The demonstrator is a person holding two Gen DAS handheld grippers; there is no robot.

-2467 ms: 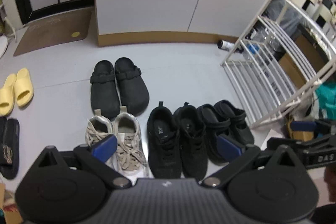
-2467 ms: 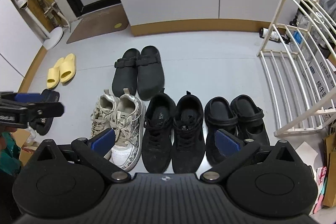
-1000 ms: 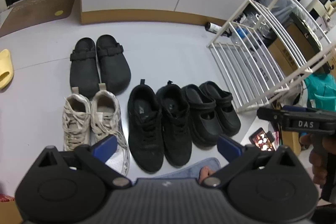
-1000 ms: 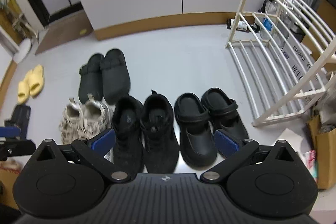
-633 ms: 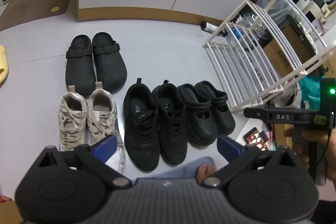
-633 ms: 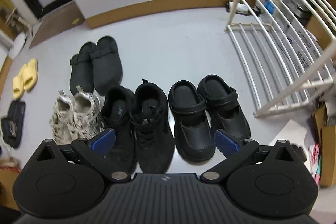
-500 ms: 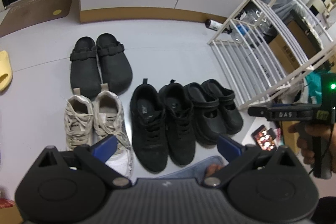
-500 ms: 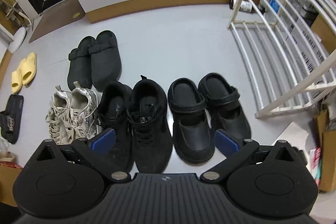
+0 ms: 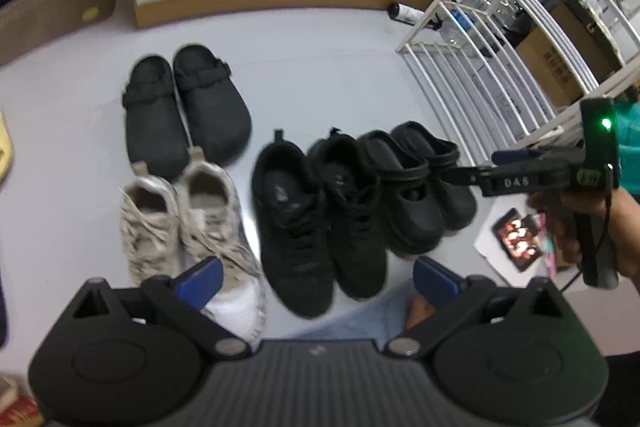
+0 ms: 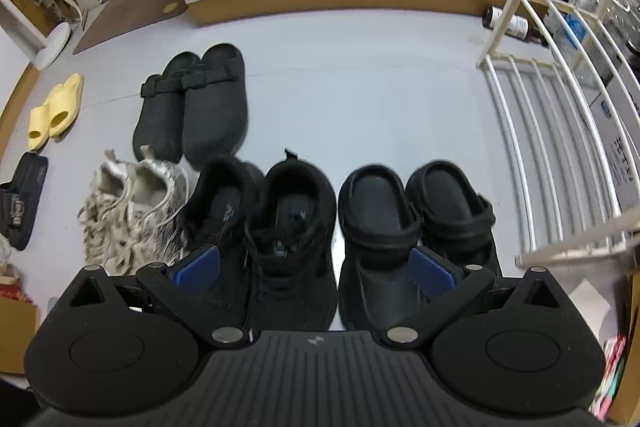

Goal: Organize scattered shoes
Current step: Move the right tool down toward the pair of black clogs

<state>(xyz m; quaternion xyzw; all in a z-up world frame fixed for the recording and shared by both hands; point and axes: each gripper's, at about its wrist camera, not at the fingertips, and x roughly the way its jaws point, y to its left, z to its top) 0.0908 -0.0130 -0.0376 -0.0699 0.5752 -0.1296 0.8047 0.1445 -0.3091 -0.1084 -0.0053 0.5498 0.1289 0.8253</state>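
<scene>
Black sneakers [image 10: 260, 227] stand paired at the middle of a floor row, flanked by black clogs [image 10: 416, 215] on one side and beige sneakers [image 10: 132, 211] on the other, with dark mules [image 10: 196, 107] lined up just behind. Yellow slides [image 10: 56, 111] and a dark slipper [image 10: 22, 199] lie well apart at the room's edge, near a doormat [image 10: 132, 11]. Both grippers hover above the row holding nothing: the right gripper [image 10: 316, 267] has its jaws spread wide over the sneakers and clogs, and the left gripper [image 9: 316, 279] is equally wide, with the person's right hand [image 9: 588, 215] visible beside a white rack [image 9: 500, 27]. Four pairs appear sorted, so the job looks nearly done. Judging by the layout, the next move calls for reaching across to the slides or slipper and bringing them into line.
</scene>
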